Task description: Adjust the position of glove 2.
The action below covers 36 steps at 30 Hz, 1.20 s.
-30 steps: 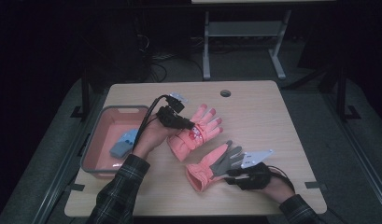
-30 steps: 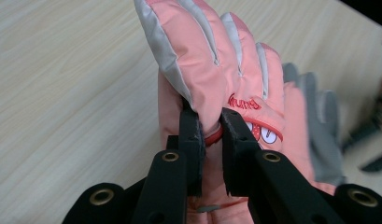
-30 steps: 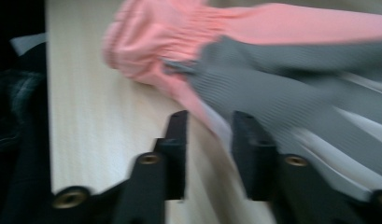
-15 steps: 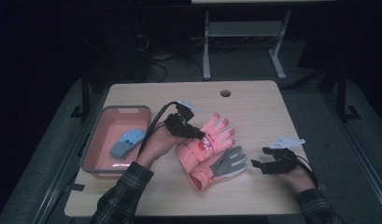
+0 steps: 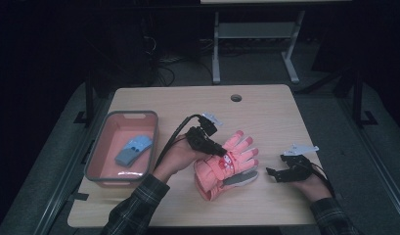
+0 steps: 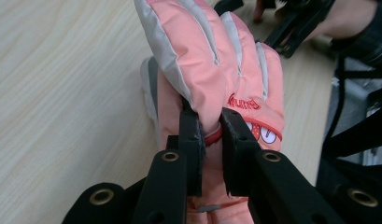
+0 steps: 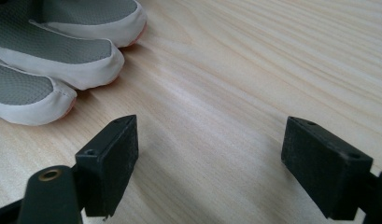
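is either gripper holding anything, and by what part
The left gripper is shut on the top pink glove, pinching a fold on its back near the cuff. The right gripper is open, holding nothing.

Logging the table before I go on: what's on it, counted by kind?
Pink gloves: 2, stacked, the lower palm up with its grey fingers showing
Pink bin: 1
Blue item in the bin: 1
Total: 4

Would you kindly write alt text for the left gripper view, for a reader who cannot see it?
The left tool, its two black jaws rising from the bottom, is clamped on a fold of a pink ski glove with grey finger seams and a red logo. The glove lies on a pale wooden table; the other hand's black tool shows at the upper right.
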Tool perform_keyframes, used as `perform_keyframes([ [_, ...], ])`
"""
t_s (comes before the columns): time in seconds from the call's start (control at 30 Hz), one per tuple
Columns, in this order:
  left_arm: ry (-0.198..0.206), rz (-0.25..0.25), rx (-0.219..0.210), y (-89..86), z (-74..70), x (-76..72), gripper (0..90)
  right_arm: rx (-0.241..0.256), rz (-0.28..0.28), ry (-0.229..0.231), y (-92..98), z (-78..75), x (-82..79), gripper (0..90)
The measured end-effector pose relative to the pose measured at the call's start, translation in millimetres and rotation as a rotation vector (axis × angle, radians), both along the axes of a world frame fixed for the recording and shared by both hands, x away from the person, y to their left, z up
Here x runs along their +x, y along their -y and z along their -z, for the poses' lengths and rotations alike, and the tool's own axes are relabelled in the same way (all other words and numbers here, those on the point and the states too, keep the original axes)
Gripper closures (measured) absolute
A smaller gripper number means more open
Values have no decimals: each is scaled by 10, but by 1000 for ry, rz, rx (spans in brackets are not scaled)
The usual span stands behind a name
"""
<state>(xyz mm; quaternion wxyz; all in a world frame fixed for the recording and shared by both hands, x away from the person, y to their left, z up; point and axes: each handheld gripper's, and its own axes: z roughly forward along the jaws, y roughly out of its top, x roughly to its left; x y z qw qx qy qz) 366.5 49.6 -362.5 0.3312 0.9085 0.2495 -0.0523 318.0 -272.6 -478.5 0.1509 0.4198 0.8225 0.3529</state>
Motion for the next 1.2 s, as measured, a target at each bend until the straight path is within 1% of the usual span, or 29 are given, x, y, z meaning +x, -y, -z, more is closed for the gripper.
perform_keyframes([
  [0.07, -13, -1, 2, 24, 56, 0, 796, -3, -2, 5, -6, 4, -3, 178],
  [0.2, -12, -2, 15, 54, 130, -3, 795, -6, -3, 10, -11, 11, 1, 166],
  [0.23, -13, -6, 12, 59, 145, -7, 794, -6, -3, 9, -10, 12, 1, 164],
  [0.33, -2, -7, 14, 80, 189, -29, 784, -4, -2, 10, -9, 15, 0, 157],
  [0.4, 12, -2, 17, 94, 216, -43, 759, -3, -3, 12, -11, 18, 0, 152],
  [0.53, 29, 4, 2, 104, 184, -73, 697, -3, -4, 14, -9, 20, 0, 152],
  [0.6, 39, 9, -3, 107, 154, -93, 629, -2, -4, 15, -9, 21, 0, 151],
  [0.67, 52, 14, -7, 105, 125, -108, 526, -2, -4, 13, -10, 20, 0, 152],
  [0.77, 73, 9, -18, 85, 87, -116, 434, -5, -4, 13, -11, 17, -2, 156],
  [0.8, 91, 7, -23, 71, 65, -122, 408, -5, -4, 12, -12, 15, -3, 168],
  [0.83, 107, 4, -28, 55, 47, -125, 381, -4, -6, 8, -11, 4, -9, 211],
  [0.9, 116, -8, -37, 16, 13, -126, 371, 3, -9, -2, -4, -18, -13, 292],
  [0.93, 123, -12, -41, -20, -5, -121, 371, 15, -8, -11, 0, -38, -18, 374],
  [0.97, 123, -14, -42, -45, -13, -118, 379, 30, -16, -10, 5, -76, -26, 458],
  [1.03, 130, -22, -40, -120, -37, -109, 458, 56, -16, -18, -2, -149, -42, 576],
  [1.07, 132, -35, -42, -160, -43, -107, 504, 62, -23, -11, -6, -172, -46, 631],
  [1.13, 135, -62, -49, -254, -51, -101, 652, 74, -38, -12, -27, -227, -67, 733],
  [1.17, 141, -66, -41, -286, -47, -97, 751, 79, -50, -15, -49, -249, -81, 793],
  [1.2, 157, -79, -15, -335, -37, -90, 820, 81, -55, -19, -64, -262, -93, 832],
])
